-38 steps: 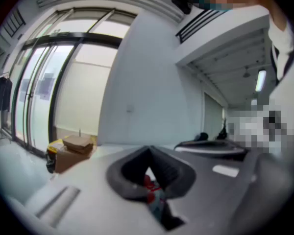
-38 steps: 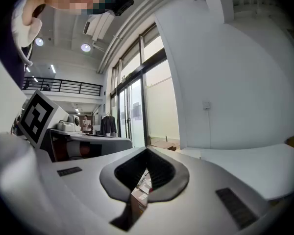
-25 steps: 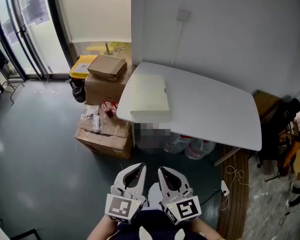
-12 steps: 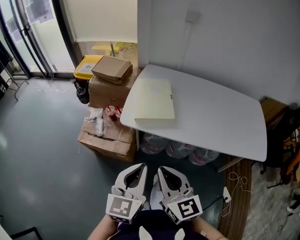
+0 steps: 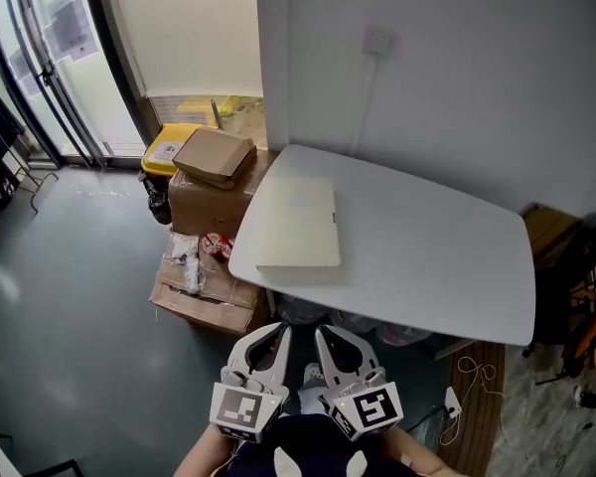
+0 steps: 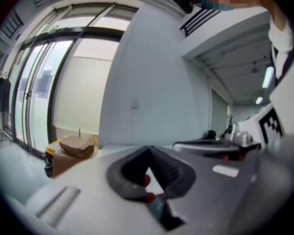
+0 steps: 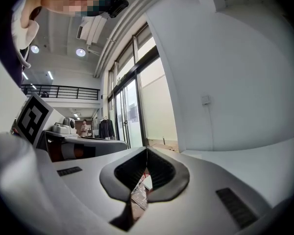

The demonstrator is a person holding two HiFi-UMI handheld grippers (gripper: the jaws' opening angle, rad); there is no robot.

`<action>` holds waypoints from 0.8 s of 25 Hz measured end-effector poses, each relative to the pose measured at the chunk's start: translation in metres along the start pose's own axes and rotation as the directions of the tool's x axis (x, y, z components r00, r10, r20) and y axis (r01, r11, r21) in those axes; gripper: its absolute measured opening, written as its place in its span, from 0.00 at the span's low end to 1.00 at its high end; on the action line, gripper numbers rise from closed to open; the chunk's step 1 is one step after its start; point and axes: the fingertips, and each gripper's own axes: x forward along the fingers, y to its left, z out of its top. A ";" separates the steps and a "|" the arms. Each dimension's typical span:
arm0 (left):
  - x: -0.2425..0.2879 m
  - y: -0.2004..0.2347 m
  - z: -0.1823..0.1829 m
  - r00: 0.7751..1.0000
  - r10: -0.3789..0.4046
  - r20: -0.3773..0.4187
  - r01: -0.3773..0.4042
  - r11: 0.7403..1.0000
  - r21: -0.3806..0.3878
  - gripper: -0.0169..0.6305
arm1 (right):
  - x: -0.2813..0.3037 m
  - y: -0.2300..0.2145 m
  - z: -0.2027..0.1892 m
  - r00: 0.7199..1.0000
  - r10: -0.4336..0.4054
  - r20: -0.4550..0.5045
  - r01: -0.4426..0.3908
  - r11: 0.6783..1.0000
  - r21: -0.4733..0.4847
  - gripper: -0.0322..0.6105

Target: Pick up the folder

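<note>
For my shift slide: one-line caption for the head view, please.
Shut and empty, left gripper and right gripper hover short of the white table; cream folder lies flat near its left edge.

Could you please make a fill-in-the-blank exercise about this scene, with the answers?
1. The folder lies on the white ____.
2. The left gripper and right gripper both have ____ jaws.
3. The bin beside the boxes is ____.
Answers: table; shut; yellow.
</note>
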 end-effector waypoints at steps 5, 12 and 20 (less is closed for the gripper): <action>0.037 0.009 0.014 0.999 0.040 0.018 -0.040 0.999 0.012 0.03 | 0.022 -0.033 0.010 1.000 0.029 0.005 -0.029 0.999 -0.015 0.06; 0.063 0.018 0.015 0.994 0.110 0.023 -0.110 0.994 -0.003 0.03 | 0.040 -0.064 0.013 0.998 0.060 0.003 -0.060 0.998 -0.029 0.06; 0.070 0.028 0.000 0.991 0.131 -0.019 -0.131 0.991 -0.041 0.03 | 0.054 -0.077 0.002 0.998 0.049 -0.033 -0.049 0.999 -0.001 0.06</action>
